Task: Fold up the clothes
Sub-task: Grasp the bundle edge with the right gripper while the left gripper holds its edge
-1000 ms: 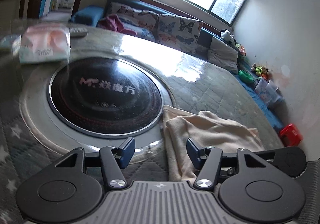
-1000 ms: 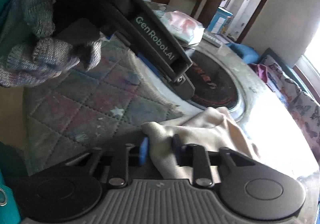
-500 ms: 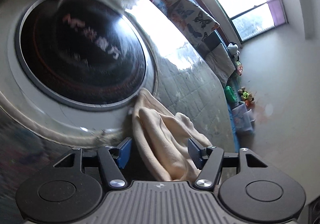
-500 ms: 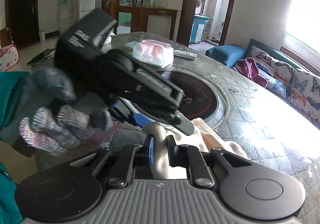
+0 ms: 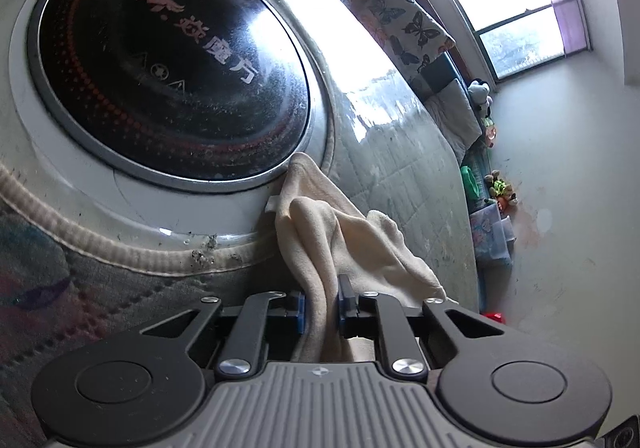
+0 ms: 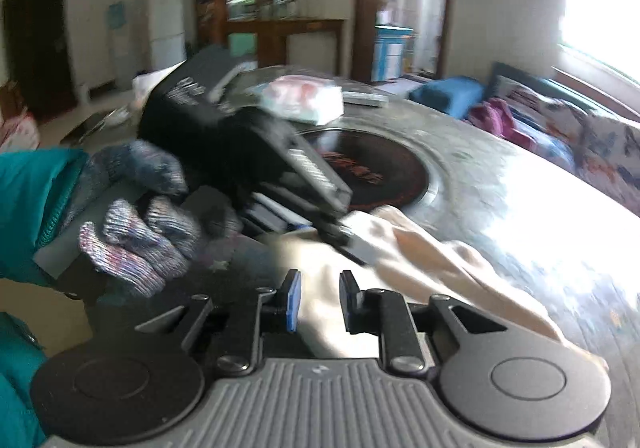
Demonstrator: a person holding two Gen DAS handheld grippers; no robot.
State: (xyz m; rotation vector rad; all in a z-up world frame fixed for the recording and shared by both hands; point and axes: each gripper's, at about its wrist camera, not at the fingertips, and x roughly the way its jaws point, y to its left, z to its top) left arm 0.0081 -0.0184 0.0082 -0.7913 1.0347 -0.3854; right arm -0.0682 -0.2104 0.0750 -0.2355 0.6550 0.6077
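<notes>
A cream cloth (image 5: 320, 248) is pinched between the narrowed fingers of the left gripper (image 5: 321, 306), beside the black induction cooktop (image 5: 168, 59) set into the round table (image 5: 400, 167). The right gripper (image 6: 318, 300) is held over the same cloth (image 6: 432, 256), its fingers narrowly parted with fabric between them; whether it is clamped cannot be told.

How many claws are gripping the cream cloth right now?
2. The left claw pinches a bunched fold of the cream cloth beside the round cooktop. The right claw grips its near end.
</notes>
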